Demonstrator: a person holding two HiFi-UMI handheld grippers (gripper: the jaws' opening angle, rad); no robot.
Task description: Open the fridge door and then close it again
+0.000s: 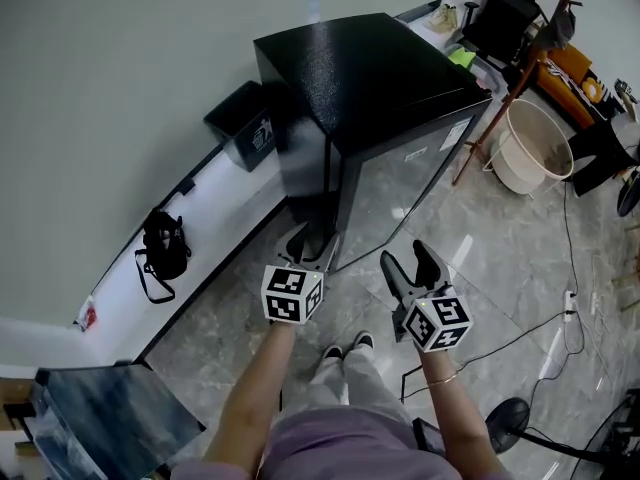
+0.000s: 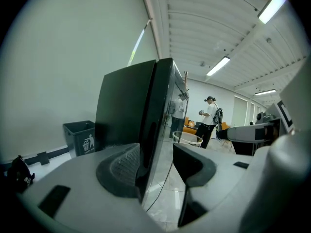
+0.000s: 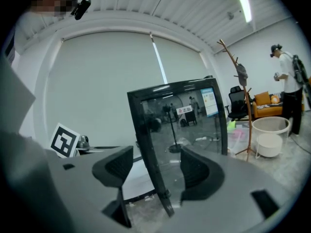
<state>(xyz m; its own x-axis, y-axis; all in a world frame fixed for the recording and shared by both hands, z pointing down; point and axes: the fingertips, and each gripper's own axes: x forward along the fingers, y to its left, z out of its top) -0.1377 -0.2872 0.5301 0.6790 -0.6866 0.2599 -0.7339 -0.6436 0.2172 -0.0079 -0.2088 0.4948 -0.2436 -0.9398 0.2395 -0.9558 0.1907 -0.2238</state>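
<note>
Left gripper (image 1: pixel 310 240) astride fridge door (image 1: pixel 400 183), label (image 1: pixel 455 134) unreadable

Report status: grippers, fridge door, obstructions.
Left gripper open, fingers straddling the fridge door edge. Right gripper open, empty, off the door. Door looks shut. Coat stand, white tub close on fridge's right.

The left gripper (image 1: pixel 306 245) and right gripper (image 1: pixel 409 264) were pale grey with black ribbed pads (image 2: pixel 121 171), each carrying a white cube (image 1: pixel 292 294) with black square markers. Toward six o'clock showed a mauve top (image 1: pixel 340 448), grey trousers (image 1: pixel 345 378), black shoes (image 1: pixel 362 341) and a thin bracelet (image 1: pixel 440 378).
</note>
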